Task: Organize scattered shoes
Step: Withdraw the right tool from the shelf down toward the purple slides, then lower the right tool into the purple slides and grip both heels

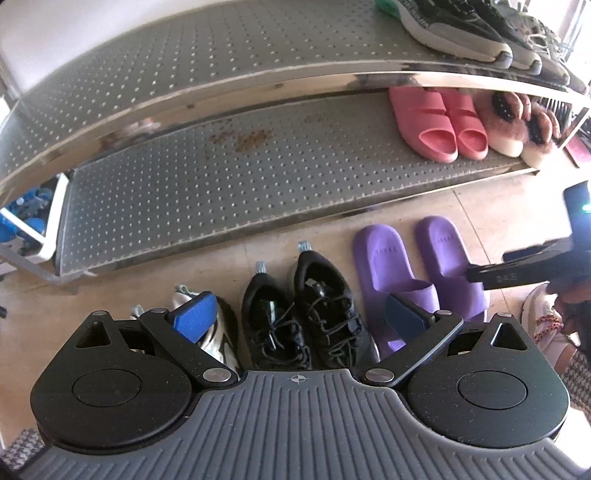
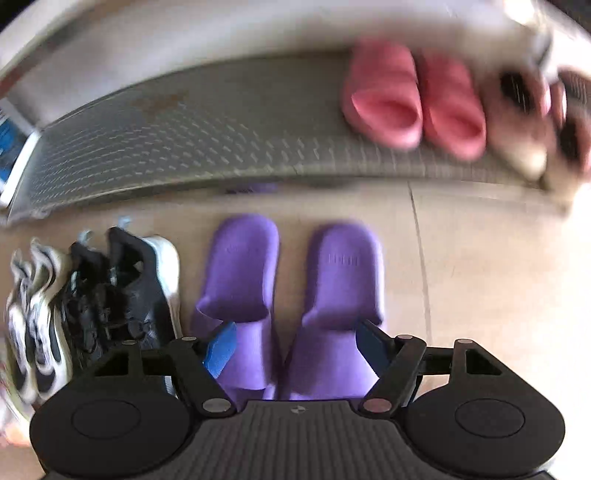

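Note:
Two black lace-up sneakers (image 1: 306, 314) stand side by side on the floor below my left gripper (image 1: 299, 314), which is open and holds nothing. To their left lies a white-and-black sneaker (image 1: 214, 332). To their right lie two purple slides (image 1: 417, 266). In the blurred right wrist view my right gripper (image 2: 295, 347) is open just above the toe ends of the purple slides (image 2: 291, 295), with the black sneakers (image 2: 122, 291) and white-and-black sneakers (image 2: 37, 314) at the left. The right gripper (image 1: 517, 269) also shows in the left wrist view, over the right purple slide.
A two-tier perforated metal shoe rack (image 1: 236, 177) stands behind the floor shoes. Its lower shelf holds pink slides (image 1: 436, 125) and furry slippers (image 1: 517, 125) at the right; the top shelf holds sneakers (image 1: 465, 29). A white-pink shoe (image 1: 546, 325) lies at the far right. A white bin (image 1: 33, 221) stands left.

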Demonstrator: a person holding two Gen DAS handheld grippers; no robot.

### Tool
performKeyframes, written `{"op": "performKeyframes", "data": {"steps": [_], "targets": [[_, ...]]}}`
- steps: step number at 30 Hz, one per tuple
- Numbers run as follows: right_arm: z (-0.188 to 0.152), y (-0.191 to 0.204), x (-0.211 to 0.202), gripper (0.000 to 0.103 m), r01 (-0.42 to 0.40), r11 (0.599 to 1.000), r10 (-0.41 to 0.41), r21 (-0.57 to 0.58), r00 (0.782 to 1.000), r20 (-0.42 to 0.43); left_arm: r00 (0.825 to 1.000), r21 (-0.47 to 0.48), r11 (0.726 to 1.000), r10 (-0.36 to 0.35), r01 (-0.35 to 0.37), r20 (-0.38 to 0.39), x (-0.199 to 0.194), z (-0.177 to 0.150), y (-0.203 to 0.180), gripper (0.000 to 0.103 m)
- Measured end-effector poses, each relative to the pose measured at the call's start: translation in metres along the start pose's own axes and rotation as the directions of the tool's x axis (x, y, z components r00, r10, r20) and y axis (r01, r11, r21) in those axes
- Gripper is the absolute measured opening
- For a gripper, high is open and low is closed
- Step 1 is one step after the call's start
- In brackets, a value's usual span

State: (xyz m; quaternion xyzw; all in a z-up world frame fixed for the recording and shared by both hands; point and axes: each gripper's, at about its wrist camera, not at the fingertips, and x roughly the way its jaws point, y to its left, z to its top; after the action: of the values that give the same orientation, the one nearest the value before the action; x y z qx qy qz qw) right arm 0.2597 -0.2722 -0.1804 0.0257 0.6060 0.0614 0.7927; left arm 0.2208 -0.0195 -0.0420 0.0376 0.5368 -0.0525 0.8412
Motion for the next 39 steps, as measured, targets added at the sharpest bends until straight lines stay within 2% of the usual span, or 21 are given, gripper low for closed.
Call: {"op": "performKeyframes", "data": {"steps": [4, 6, 9, 11, 13, 15, 17, 21, 23, 26, 29, 32, 39], "targets": [[-0.008, -0.005, 0.030, 0.081, -0.016, 0.993, 0.020, 0.121, 0.999, -0.029, 1.000, -0.005, 1.000, -0.001, 0.000, -0.013, 0.002, 0.000, 0.002, 0.100], [-0.008, 0.001, 0.037, 0.079, -0.018, 0.995, 0.021, 0.102, 0.999, -0.027, 1.000, -0.014, 1.000, -0.001, 0.001, -0.019, 0.003, 0.000, 0.004, 0.100], [0.002, 0.011, 0.047, 0.072, -0.008, 0.999, 0.009, 0.035, 1.000, -0.021, 1.000, -0.024, 1.000, -0.005, 0.005, -0.026, 0.004, 0.000, 0.006, 0.100], [0.014, 0.014, 0.058, 0.061, 0.000, 1.000, 0.001, 0.019, 0.998, -0.057, 0.999, -0.023, 1.000, -0.009, 0.008, -0.031, 0.004, -0.001, 0.006, 0.100], [0.028, 0.014, 0.073, 0.061, 0.025, 1.000, -0.022, 0.016, 0.992, -0.125, 0.999, -0.019, 1.000, -0.011, 0.010, -0.039, 0.005, -0.002, 0.007, 0.100], [0.039, 0.013, 0.087, 0.062, 0.035, 0.999, -0.032, 0.013, 0.979, -0.201, 0.999, -0.022, 1.000, -0.004, 0.002, -0.049, 0.007, -0.003, 0.011, 0.100], [0.050, 0.010, 0.107, 0.063, 0.020, 0.999, -0.011, 0.026, 0.949, -0.315, 0.998, -0.026, 1.000, 0.005, -0.007, -0.058, 0.009, -0.005, 0.015, 0.100], [0.056, 0.010, 0.129, 0.059, -0.003, 1.000, 0.011, 0.019, 0.908, -0.419, 0.997, -0.035, 0.999, 0.020, -0.023, -0.077, 0.013, -0.007, 0.023, 0.100], [0.054, 0.014, 0.141, 0.050, 0.025, 1.000, -0.026, -0.009, 0.881, -0.473, 0.996, -0.041, 0.999, 0.022, -0.026, -0.085, 0.015, -0.007, 0.026, 0.100], [0.049, 0.020, 0.148, 0.042, 0.057, 0.996, -0.080, -0.062, 0.866, -0.493, 0.996, -0.042, 0.999, 0.014, -0.018, -0.087, 0.015, -0.007, 0.026, 0.100], [0.047, 0.024, 0.142, 0.028, 0.060, 0.995, -0.092, -0.082, 0.880, -0.466, 0.997, -0.031, 0.999, 0.011, -0.013, -0.073, 0.011, -0.005, 0.025, 0.100], [0.039, 0.027, 0.122, 0.022, 0.071, 0.993, -0.102, -0.091, 0.907, -0.408, 0.999, -0.028, 1.000, 0.008, -0.009, -0.044, 0.003, -0.003, 0.024, 0.100], [0.013, 0.040, 0.045, 0.021, 0.089, 0.985, -0.130, -0.151, 0.949, -0.288, 0.999, -0.040, 0.999, 0.013, -0.011, 0.051, -0.024, 0.000, 0.028, 0.100]]}}
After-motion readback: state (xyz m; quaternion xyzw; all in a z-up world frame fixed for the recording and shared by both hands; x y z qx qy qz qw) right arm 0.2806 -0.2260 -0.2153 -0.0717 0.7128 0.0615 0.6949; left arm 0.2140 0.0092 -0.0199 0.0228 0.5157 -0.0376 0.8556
